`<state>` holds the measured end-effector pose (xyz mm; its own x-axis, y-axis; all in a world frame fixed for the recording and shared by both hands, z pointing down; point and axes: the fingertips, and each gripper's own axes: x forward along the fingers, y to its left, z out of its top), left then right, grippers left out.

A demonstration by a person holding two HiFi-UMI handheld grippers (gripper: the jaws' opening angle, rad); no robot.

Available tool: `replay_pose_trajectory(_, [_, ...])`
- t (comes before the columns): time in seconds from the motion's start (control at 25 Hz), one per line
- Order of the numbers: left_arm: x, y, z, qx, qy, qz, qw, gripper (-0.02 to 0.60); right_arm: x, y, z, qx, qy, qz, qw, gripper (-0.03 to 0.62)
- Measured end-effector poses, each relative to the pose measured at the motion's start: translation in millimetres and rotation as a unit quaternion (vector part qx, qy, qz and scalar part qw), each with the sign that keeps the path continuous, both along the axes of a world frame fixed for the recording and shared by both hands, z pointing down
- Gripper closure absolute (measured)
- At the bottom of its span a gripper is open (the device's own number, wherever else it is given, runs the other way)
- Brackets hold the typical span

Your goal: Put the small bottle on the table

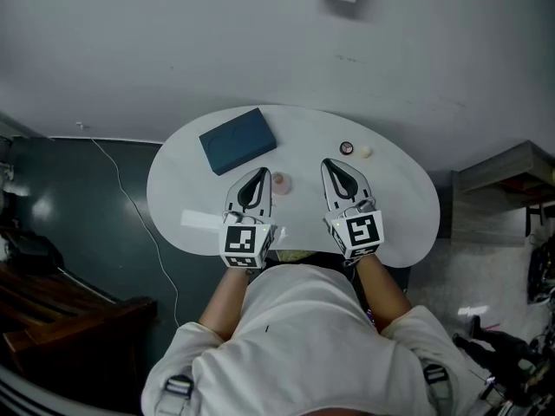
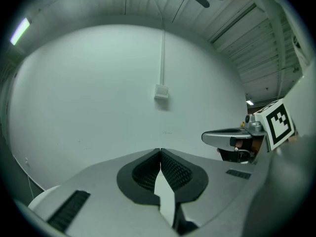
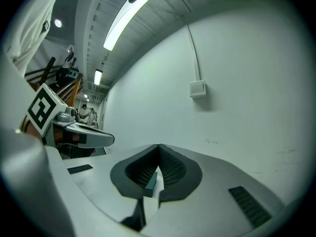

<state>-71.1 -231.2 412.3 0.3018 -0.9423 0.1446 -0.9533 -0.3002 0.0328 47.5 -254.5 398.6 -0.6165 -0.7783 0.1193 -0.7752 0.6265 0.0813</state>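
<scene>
In the head view a small pinkish bottle-like thing (image 1: 281, 183) stands on the white oval table (image 1: 399, 206), between my two grippers. My left gripper (image 1: 263, 173) rests just left of it, jaws shut with nothing in them. My right gripper (image 1: 327, 164) lies a little to its right, also shut and empty. In the left gripper view the black pads meet at the left gripper's tip (image 2: 160, 152) and point at the bare wall. In the right gripper view the right gripper's tip (image 3: 159, 147) is closed too. Neither gripper view shows the bottle.
A dark blue flat box (image 1: 238, 139) lies at the table's back left, and a sliver of the blue box (image 3: 150, 181) shows under the right jaws. A small dark-rimmed round thing (image 1: 346, 147) and a cream one (image 1: 366, 152) sit at the back right. A white strip (image 1: 204, 221) lies front left.
</scene>
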Motion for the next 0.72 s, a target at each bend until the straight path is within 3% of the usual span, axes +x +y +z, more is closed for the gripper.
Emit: replay_pose_trajectory(0.72, [-3.0,-13.2,4.3,-0.007,0.001,0.006,1.0,0.561,-4.5,-13.5,6.3,-0.008,0.003,0.008,1.0,0.597])
